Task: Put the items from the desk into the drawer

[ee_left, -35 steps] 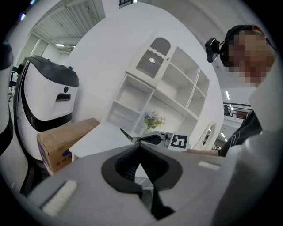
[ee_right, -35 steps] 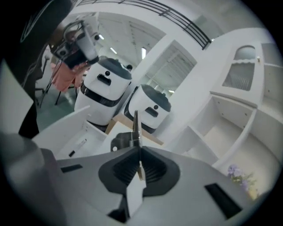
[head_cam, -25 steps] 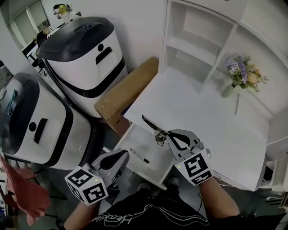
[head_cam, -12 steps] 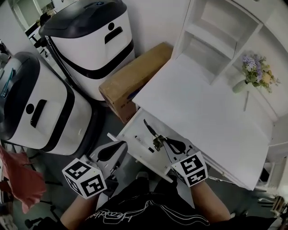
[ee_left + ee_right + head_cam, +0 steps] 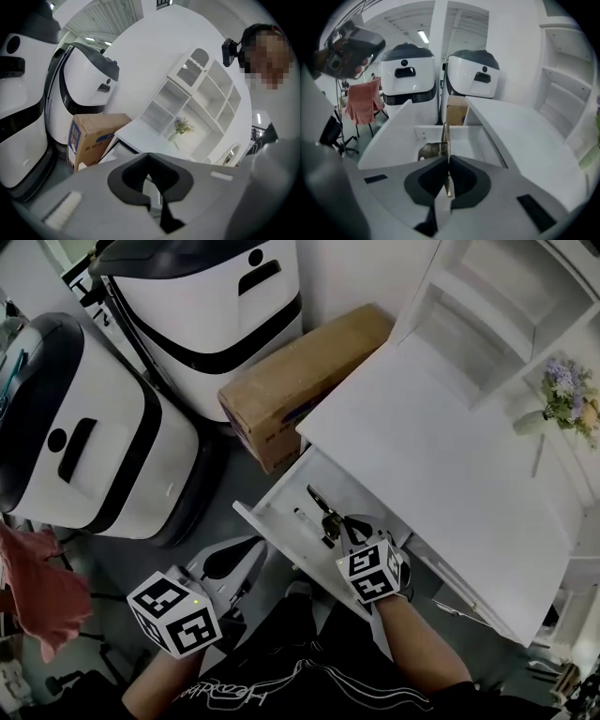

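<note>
The right gripper (image 5: 342, 529) was clenched on a thin metal tool (image 5: 322, 510), its jaws pressed flat against the blade, which showed edge-on in the right gripper view (image 5: 445, 140). It held the tool low inside the open drawer (image 5: 323, 472), which stuck out from the desk's left edge near the front corner. The tool's dark end pointed toward the back of the drawer, and I could not tell whether it touched the drawer floor yet. A small pale thing (image 5: 302, 518) already lay on the drawer floor just beside the tool.

The left gripper (image 5: 248, 549) hung below the drawer's front, apart from it, with its jaws together and nothing between them.

Most of the desk (image 5: 441, 446) was bare. A vase of flowers (image 5: 562, 395) stood at its far right corner, and a thin pale stick (image 5: 536, 454) lay just beside the vase. A cardboard box (image 5: 300, 381) sat on the floor against the desk's left edge.

The task looked well along: one thing seemed stowed and the tool only needed letting go. The stick, and perhaps the vase, were probably still to go in, and the drawer was not yet shut
</note>
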`<state>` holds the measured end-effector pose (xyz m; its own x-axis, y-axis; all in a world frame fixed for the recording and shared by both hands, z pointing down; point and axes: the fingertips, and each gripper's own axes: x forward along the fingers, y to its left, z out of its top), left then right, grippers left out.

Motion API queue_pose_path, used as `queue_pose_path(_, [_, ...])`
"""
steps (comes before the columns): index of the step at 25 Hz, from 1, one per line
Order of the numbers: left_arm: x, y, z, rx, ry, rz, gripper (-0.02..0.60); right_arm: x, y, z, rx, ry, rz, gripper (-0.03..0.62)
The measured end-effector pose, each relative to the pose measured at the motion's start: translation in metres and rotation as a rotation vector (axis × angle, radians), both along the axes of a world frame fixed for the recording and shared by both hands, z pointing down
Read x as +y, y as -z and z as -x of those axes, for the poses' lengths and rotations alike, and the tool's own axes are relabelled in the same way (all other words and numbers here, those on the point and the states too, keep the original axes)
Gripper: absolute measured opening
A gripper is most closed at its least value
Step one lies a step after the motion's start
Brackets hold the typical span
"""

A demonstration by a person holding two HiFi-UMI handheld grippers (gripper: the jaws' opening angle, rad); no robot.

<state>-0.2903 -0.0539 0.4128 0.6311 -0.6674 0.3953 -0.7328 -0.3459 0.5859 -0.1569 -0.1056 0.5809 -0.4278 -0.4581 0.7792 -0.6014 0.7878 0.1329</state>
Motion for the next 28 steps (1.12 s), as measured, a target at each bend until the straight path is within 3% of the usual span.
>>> queue_pose_path(7, [0.008,-0.030,0.018,0.001,0.055,0.079,0.009,-0.014,-0.063,0.005,0.175,0.044,0.009,0.014])
queue_pose_path(19, [0.014,-0.051,0.046,0.004,0.112,0.123,0.008,-0.035,-0.112,0.003,0.460,0.204,-0.144,0.014])
queue_pose_path(24, [0.013,-0.057,0.057,0.012,0.131,0.133,0.008,-0.023,-0.128,0.007,0.496,0.279,-0.142,0.014])
queue_pose_path(28, [0.012,-0.056,0.061,0.003,0.131,0.130,0.008,-0.017,-0.133,0.008,0.461,0.256,-0.076,0.047])
